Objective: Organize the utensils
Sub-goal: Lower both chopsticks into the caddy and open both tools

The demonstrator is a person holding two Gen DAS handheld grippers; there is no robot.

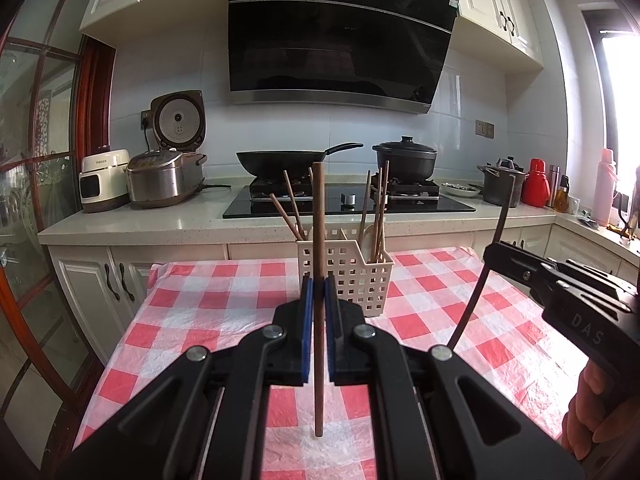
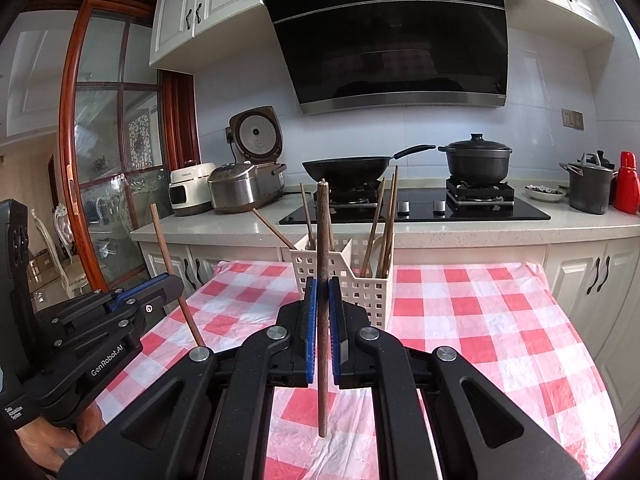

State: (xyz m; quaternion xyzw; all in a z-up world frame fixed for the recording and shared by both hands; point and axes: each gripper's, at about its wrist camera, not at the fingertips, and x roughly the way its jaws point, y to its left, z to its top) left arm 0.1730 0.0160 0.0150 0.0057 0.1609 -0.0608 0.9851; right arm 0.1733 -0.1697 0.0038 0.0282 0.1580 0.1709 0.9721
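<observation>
1. Chopsticks, wooden, thin and round: one light brown chopstick [image 1: 319, 240] clamped upright between the blue pads of the left gripper [image 1: 319, 292], lower tip hanging just above the tablecloth [image 1: 200, 300].
2. A second, dark brown chopstick [image 2: 323, 280] pinched near upright in the right gripper [image 2: 323, 296], tongs pressed together on it, tip likewise clear of the cloth.
3. Seen from the left wrist camera, that same dark stick a bent black line through the right gripper's fingers [image 1: 504, 256]; from the right wrist camera, the left gripper's stick leaning on a slant.
4. About seven more chopsticks [image 1: 376, 216] standing tilted in the holder [image 1: 352, 276]; exact count unclear where they overlap.
5. One holder: cream plastic, rectangular, walls pierced with square holes, split by dividers into compartments; sticks grouped at the left end and the right end. Placed at the far middle of the table, well beyond both grippers.
6. One tablecloth: red-and-white check, thin, crinkled plastic sheet.
7. Two grippers: black, matte, hinged arms with silver rivets, ribbed blue pads.
8. Part of one hand [image 1: 592, 412] gripping the right handle, part of another [image 2: 52, 440] on the left.
9. Behind on the pale speckled counter: one black wok [image 1: 280, 162], one lidded black pot [image 1: 406, 158], one open rice cooker [image 1: 168, 180].
</observation>
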